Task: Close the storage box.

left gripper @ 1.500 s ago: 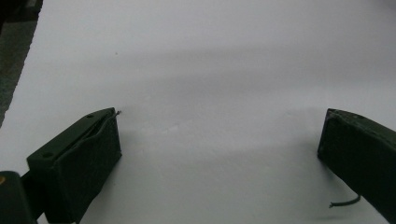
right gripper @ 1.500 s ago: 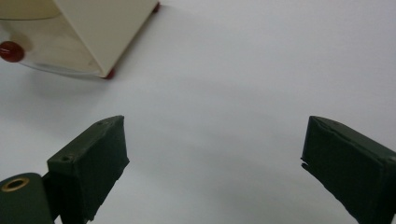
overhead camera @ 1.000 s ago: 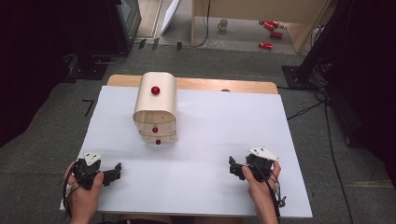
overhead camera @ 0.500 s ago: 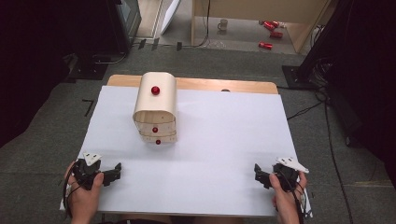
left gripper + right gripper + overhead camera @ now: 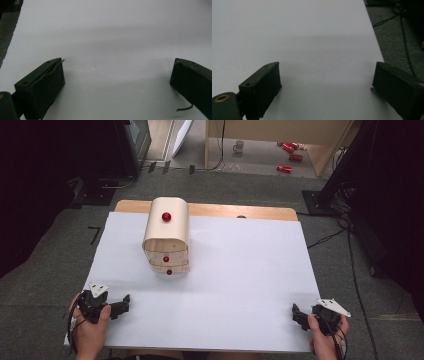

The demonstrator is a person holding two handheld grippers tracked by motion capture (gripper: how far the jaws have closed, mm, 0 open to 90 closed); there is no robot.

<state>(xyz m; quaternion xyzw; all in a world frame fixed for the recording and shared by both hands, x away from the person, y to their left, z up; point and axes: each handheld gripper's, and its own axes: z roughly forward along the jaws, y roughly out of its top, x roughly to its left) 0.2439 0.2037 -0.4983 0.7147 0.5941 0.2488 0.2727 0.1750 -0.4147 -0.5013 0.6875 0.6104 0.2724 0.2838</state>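
Observation:
A small pale wooden drawer chest [image 5: 165,236] with a rounded top and red knobs [image 5: 166,216] stands at the back left of the white table sheet [image 5: 240,270]. My left gripper [image 5: 121,306] rests near the front left corner, held in a hand, with its jaws pointing right. In the left gripper view, the left gripper [image 5: 117,67] is open over bare white sheet. My right gripper [image 5: 296,316] sits near the front right corner, jaws pointing left. In the right gripper view, the right gripper [image 5: 327,70] is open with nothing between its jaws. Both grippers are far from the chest.
The wooden table edge [image 5: 225,211] shows behind the sheet. On the floor beyond lie a mug [image 5: 239,146] and red cans [image 5: 289,149]. Cables [image 5: 330,237] run on the carpet to the right. Dark equipment stands at both sides.
My right gripper has moved right and back toward the front right corner of the sheet. The left gripper and the chest have stayed put.

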